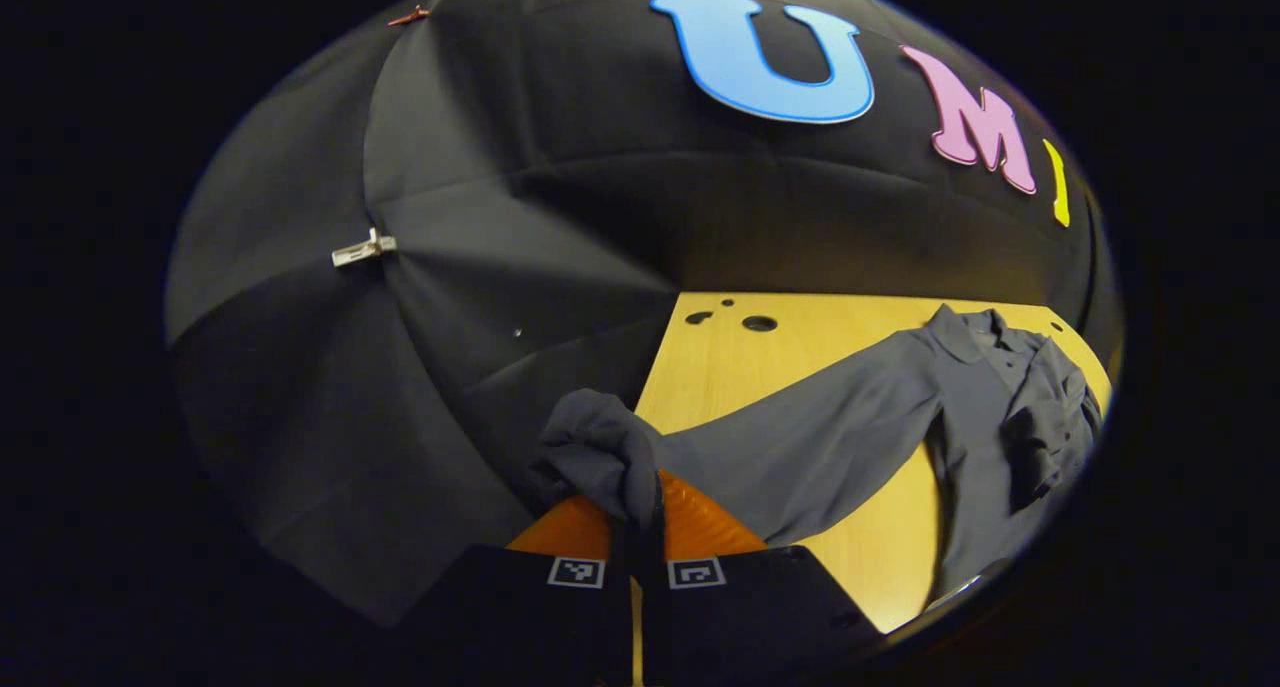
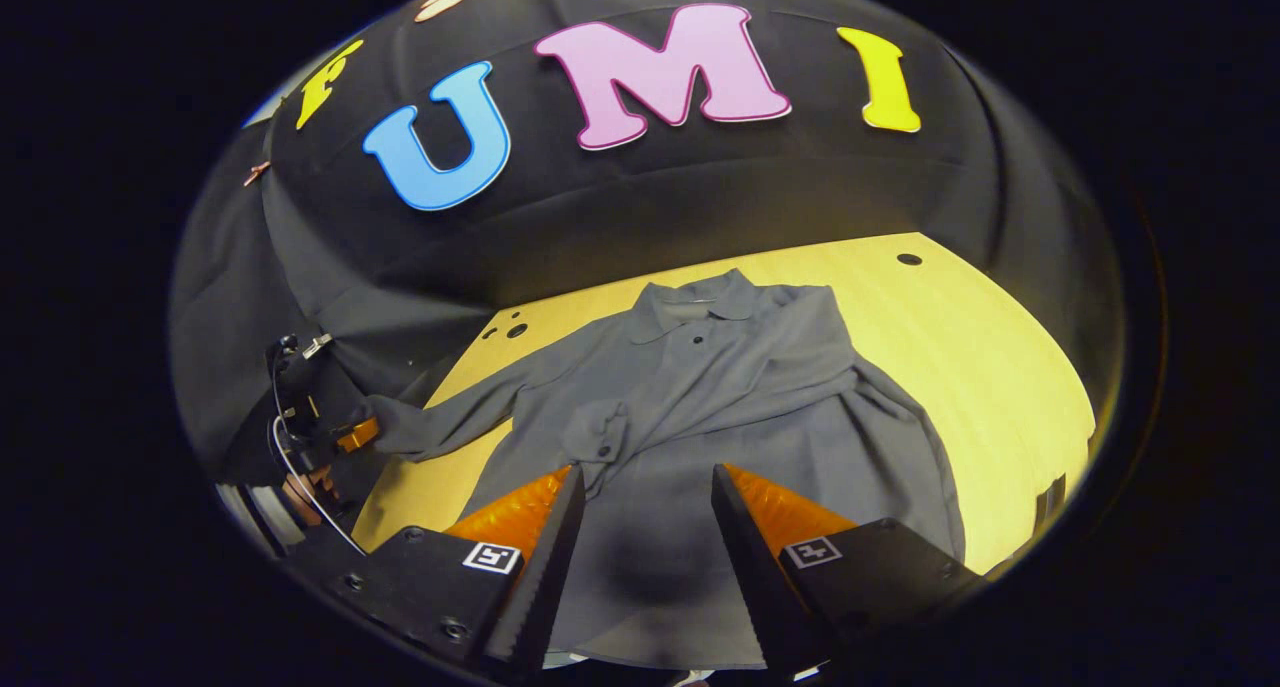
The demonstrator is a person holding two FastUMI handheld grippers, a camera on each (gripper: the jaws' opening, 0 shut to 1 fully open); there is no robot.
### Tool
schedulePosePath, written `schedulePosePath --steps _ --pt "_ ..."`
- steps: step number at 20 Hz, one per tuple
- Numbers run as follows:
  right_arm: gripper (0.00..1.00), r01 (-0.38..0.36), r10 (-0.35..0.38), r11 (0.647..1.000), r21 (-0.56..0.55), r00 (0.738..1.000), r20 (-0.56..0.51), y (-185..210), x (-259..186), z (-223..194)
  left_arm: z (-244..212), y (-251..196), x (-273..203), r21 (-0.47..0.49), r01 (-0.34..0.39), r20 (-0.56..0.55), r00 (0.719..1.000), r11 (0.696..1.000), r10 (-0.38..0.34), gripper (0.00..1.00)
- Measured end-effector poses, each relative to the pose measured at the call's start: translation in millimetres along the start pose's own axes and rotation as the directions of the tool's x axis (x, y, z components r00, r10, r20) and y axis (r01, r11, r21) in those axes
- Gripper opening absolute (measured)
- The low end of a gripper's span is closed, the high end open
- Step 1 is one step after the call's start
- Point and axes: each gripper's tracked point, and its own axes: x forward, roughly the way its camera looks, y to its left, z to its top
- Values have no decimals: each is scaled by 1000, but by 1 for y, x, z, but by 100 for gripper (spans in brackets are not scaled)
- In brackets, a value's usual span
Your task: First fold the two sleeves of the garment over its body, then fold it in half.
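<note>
left gripper view / grip: left gripper (image 1: pixel 640 527) has its fingers pinched tight on the cuff end of the left sleeve (image 1: pixel 800 447), fabric bunched up above the tips.
left gripper view / sleeve: runs stretched from the pinch across the table (image 1: pixel 880 557) to the shoulder; looks lifted near the gripper, which sits out past the table edge.
left gripper view / garment: grey collared shirt (image 1: pixel 985 437) lies at the far right, other sleeve already heaped on its body.
right gripper view / grip: right gripper (image 2: pixel 645 497) has fingers spread wide, holding nothing, hovering over the lower body of the shirt (image 2: pixel 700 407).
right gripper view / right sleeve: right sleeve (image 2: pixel 720 397) lies diagonally over the chest, cuff near the finger on the view's left; can't tell if they touch.
right gripper view / other gripper: left gripper (image 2: pixel 350 435) at the table's left edge, sleeve pulled out to it.
step: judged as the second sleeve fold; half-fold not yet done.
how: carry the cuff up and across over the chest, keep slight tension so the sleeve lands flat, crease at the shoulder seam, release only once it rests on the body.
risk: dragging low could pull the whole shirt sideways and undo the first fold.
</note>
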Motion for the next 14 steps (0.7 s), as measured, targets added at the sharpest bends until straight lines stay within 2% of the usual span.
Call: schedulePosePath --steps 6,7,11,14 --pt "80 39 -39 999 24 999 10 -53 -16 9 63 -52 -36 -46 37 114 993 998 -31 9" --pt "80 47 -47 998 31 999 12 -61 -18 12 75 -63 -42 -50 50 132 990 997 -44 12" --pt "80 77 -79 996 40 997 28 -96 -21 22 114 -119 -66 -51 128 178 977 991 -117 5" --pt "80 94 -95 995 42 995 26 -116 -23 23 129 -167 -77 -25 186 183 967 982 -178 8"
